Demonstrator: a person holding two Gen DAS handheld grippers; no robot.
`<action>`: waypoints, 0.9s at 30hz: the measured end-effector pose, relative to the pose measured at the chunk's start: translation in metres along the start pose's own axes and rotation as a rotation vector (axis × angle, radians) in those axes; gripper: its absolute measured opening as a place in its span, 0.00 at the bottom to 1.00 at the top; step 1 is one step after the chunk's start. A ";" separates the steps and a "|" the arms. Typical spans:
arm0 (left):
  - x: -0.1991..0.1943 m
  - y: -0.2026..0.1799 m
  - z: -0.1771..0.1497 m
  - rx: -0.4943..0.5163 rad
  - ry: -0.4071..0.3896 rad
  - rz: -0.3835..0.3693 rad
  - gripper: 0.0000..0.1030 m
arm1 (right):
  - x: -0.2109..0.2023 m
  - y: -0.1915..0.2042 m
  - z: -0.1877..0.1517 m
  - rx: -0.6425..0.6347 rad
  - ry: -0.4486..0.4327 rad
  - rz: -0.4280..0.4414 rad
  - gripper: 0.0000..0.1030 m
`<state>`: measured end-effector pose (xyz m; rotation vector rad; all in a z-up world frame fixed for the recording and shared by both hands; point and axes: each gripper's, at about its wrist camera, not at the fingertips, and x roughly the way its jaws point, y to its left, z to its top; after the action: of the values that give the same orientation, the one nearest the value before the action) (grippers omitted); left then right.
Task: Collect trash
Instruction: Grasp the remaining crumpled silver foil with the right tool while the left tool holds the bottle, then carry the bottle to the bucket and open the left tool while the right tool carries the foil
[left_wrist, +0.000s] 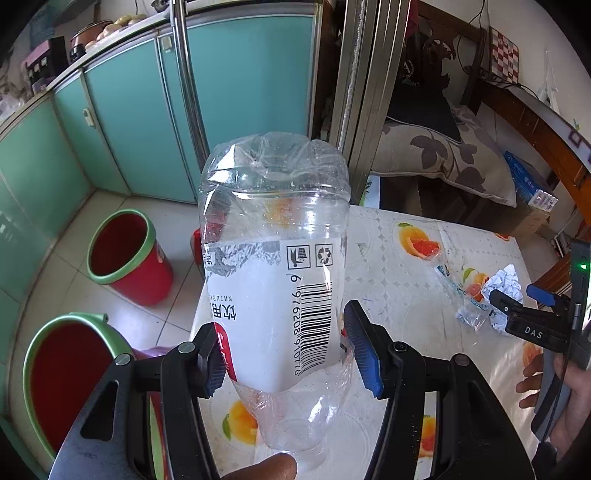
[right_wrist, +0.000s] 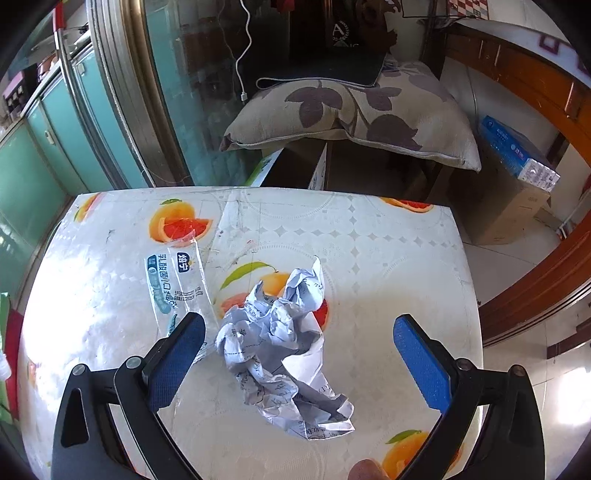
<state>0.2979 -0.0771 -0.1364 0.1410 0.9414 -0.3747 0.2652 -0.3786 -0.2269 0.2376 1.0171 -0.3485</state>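
clear, glossy plastic bottle, dented, with a smooth printed label; crumpled white paper, matt and creased; transparent glossy plastic wrapper; table covered in shiny, embossed plastic cloth with a fruit print; red plastic bins, smooth, green-rimmed; gripper pads of ribbed blue rubber-like material on matt black plastic; cushion of woven cloth.

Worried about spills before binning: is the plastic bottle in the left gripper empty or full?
Empty: the plastic bottle, clamped in the left gripper, is see-through, crumpled, with only droplets inside.
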 end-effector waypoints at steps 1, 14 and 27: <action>-0.002 0.000 -0.001 0.001 -0.003 -0.001 0.55 | 0.002 -0.002 0.000 0.013 0.005 0.010 0.99; -0.028 0.008 -0.015 0.023 -0.033 0.014 0.55 | 0.007 -0.015 -0.009 0.077 0.033 0.017 0.36; -0.067 0.016 -0.023 -0.006 -0.086 0.012 0.55 | -0.092 -0.026 -0.020 0.040 -0.093 -0.004 0.36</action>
<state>0.2508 -0.0385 -0.0965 0.1245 0.8561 -0.3641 0.1954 -0.3791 -0.1583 0.2536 0.9199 -0.3804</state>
